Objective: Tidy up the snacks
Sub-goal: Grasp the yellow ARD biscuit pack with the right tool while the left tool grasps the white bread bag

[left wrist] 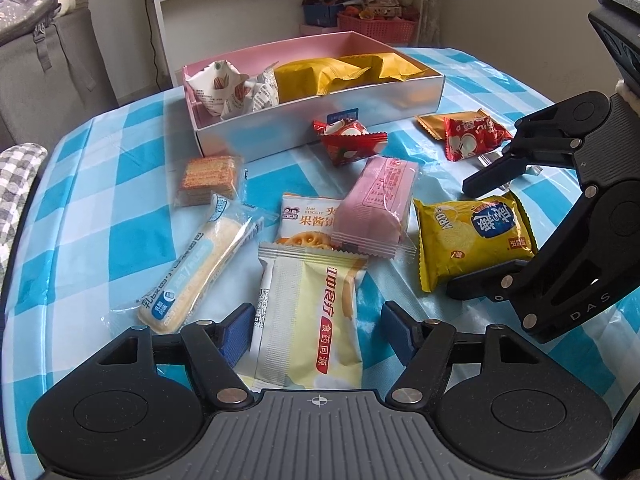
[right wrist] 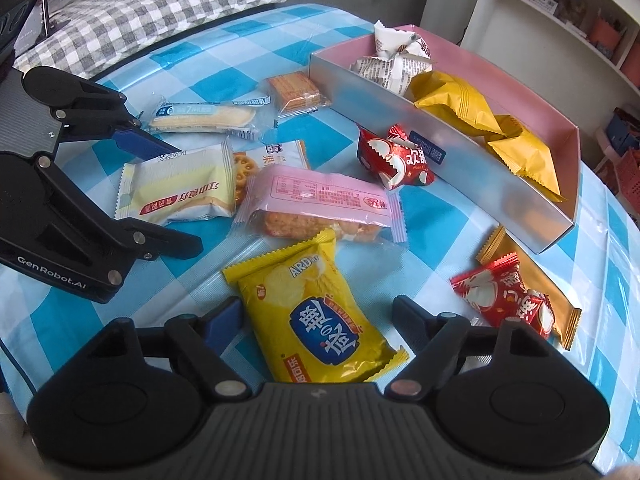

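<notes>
**Two packets bracketed, neither one gripped yet**

Your left gripper (left wrist: 318,330) stands partly open around the near end of the pale yellow packet (left wrist: 308,320); the left pad sits against the packet's edge, the right pad shows a gap, so nothing is clamped. Your right gripper (right wrist: 316,320) is also partly open, straddling the yellow chip bag (right wrist: 316,312) with space on both sides. Both packets lie flat on the counter (left wrist: 120,184), on the near side of the scattered pile. The pink-lined box (left wrist: 320,128), already holding white and golden packets, sits toward the far edge.

Watch these risks:

- Both wrappers are slick and air-filled. Closing on a puffed middle may squeeze the bag out from the pads; closing on the crimped seam alone may let it swing or slip.
- The pale yellow packet overlaps the jam biscuit packet (left wrist: 306,224), which the pink packet (left wrist: 376,204) also leans on. Lifting could drag those neighbours.
- The two grippers work near each other; lifting together toward the box could make them collide.
- A red packet (left wrist: 350,140) rests against the box's near wall, so a low approach may knock it.
</notes>
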`<state>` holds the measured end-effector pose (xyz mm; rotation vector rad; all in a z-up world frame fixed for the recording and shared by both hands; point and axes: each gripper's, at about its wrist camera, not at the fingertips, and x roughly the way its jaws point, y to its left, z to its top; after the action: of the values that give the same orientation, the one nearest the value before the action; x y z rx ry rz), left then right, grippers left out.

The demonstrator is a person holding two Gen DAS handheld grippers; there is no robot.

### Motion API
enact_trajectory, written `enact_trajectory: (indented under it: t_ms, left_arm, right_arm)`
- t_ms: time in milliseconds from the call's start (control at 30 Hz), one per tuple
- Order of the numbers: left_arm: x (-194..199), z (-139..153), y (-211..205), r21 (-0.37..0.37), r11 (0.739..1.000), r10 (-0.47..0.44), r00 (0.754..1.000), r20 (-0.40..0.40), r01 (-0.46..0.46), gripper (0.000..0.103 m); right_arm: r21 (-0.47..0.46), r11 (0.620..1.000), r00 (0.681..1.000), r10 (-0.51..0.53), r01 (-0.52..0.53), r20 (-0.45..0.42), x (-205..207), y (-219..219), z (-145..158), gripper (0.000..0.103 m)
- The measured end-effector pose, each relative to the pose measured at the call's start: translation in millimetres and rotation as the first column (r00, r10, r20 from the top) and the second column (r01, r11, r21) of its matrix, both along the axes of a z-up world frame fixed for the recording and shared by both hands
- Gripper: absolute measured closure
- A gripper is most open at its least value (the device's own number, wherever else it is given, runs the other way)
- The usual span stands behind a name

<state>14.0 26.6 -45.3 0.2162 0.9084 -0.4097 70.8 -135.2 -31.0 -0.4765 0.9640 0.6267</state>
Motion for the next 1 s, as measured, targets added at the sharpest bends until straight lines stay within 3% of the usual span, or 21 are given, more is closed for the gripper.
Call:
enact_trajectory:
  t_ms: [133,167,233,733,1000]
  left_arm:
    - [0,2,1,0.0,1.0,0.006,1.0,0.004,-0.006,0.053]
    - [0,3,1,-0.001,1.0,0.007,1.0,0.003,-0.007,0.055]
    - [-1,4,1,0.003,1.0,0.008,1.0,0.003,-0.008,0.056]
    - [-2,23,7,-0.01,0.998,0.056,0.998,-0.016,-0.057,0.058]
    - [-1,45,9,-0.045,0.996,0.072,0.997,0.0,-0.072,0.058]
  right_arm:
    - [0.009,1.0,1.0,0.0,0.0,0.011,-1,1,2,0.042]
    - [0.008,1.0,1.0,-0.001,0.001,0.016,-1,2,3,0.05]
    - [0.009,1.0,1.0,-0.003,0.003,0.018,0,2,4,0.055]
    - [0.055,0.998,0.999,-0.002,-0.001,0.053,-8,-1,24,0.056]
    - [0.094,0.992,0.994,-0.092,0.086,0.054,-3,-9,39,0.056]
